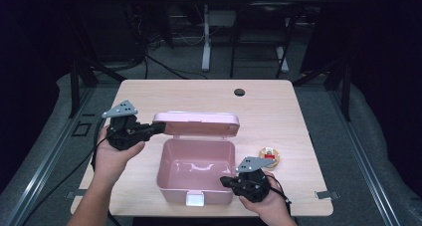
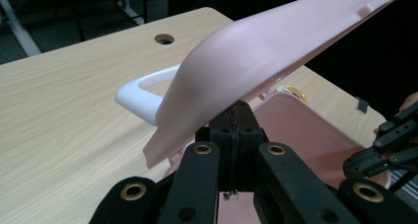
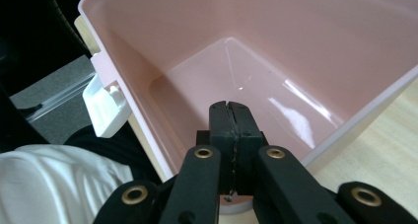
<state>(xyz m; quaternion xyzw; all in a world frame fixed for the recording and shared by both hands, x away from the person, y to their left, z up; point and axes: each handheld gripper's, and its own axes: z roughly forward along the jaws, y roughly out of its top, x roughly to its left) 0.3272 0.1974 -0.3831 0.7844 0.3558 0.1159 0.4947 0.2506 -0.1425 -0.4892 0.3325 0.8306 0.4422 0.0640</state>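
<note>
A pink plastic box (image 1: pixel 196 191) stands open on the wooden table, its lid (image 1: pixel 196 122) tilted up at the back. My left gripper (image 1: pixel 161 128) is at the lid's left end. In the left gripper view its jaws (image 2: pixel 239 116) are shut, with their tips tucked under the raised lid (image 2: pixel 276 51) and nothing between them. My right gripper (image 1: pixel 222 180) is at the box's front right corner. It (image 3: pixel 230 108) is shut and reaches over the rim above the empty pink inside (image 3: pixel 172 31).
A small round gold and red object (image 1: pixel 268 156) lies on the table right of the box. A white latch (image 1: pixel 195 199) hangs on the box's front wall and a white handle (image 2: pixel 143 93) sits on the lid. A cable hole (image 1: pixel 240 92) marks the table's far side.
</note>
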